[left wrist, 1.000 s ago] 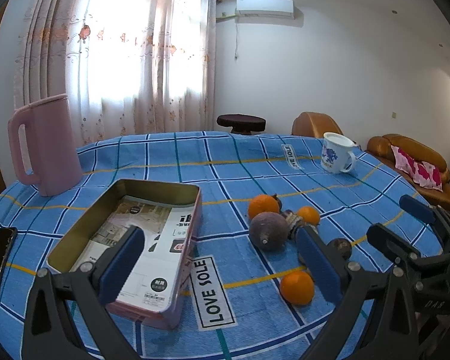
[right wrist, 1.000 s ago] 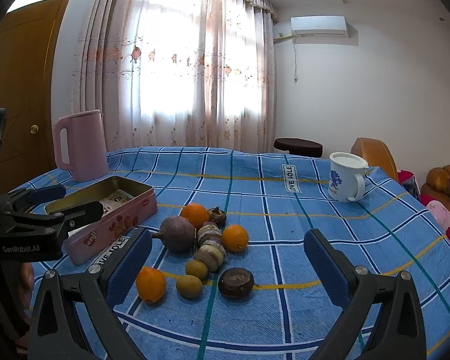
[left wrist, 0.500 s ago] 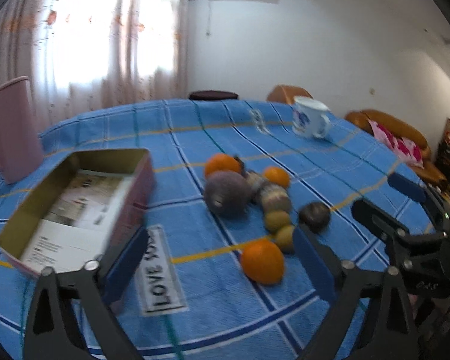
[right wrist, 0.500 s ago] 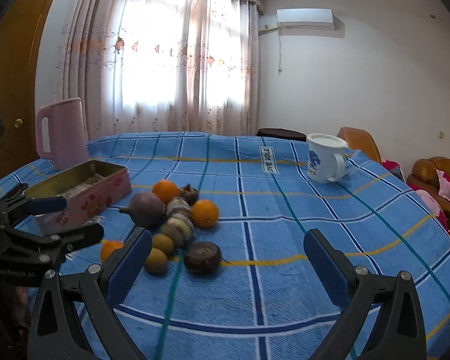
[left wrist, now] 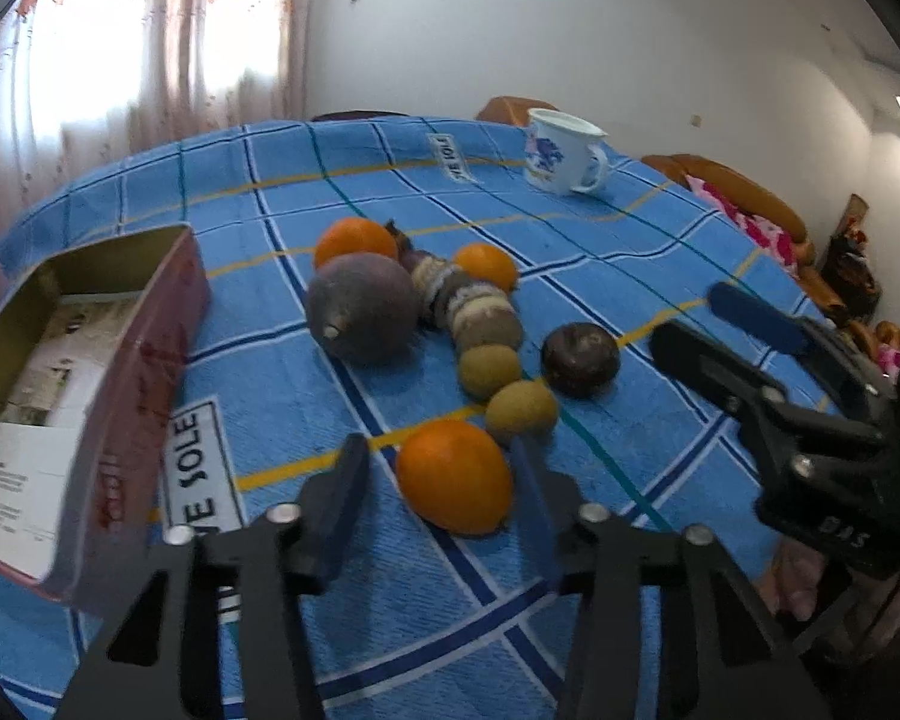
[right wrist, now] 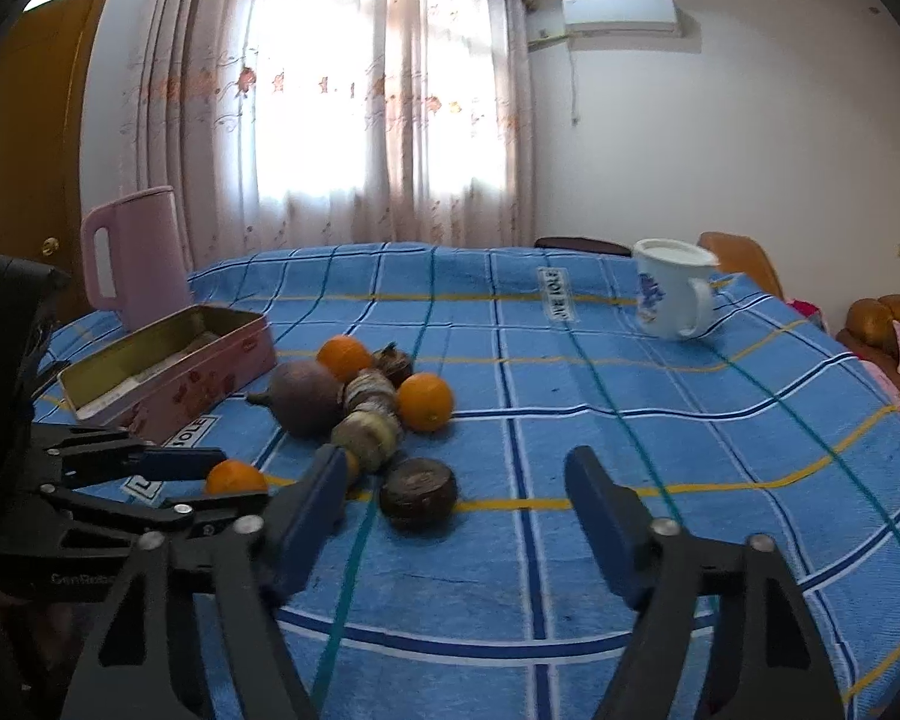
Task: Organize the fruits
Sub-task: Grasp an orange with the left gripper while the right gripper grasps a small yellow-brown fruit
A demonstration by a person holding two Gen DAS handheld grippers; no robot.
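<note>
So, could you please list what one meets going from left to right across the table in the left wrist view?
Pink tin → large purple fruit → nearest orange → dark round fruit → right gripper. The white mug stands far back, near the right.

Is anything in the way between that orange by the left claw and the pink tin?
Nothing visible. The left gripper is closing around the nearest orange, and only bare blue tablecloth lies between it and the open pink tin. The other fruits sit on the far side.
</note>
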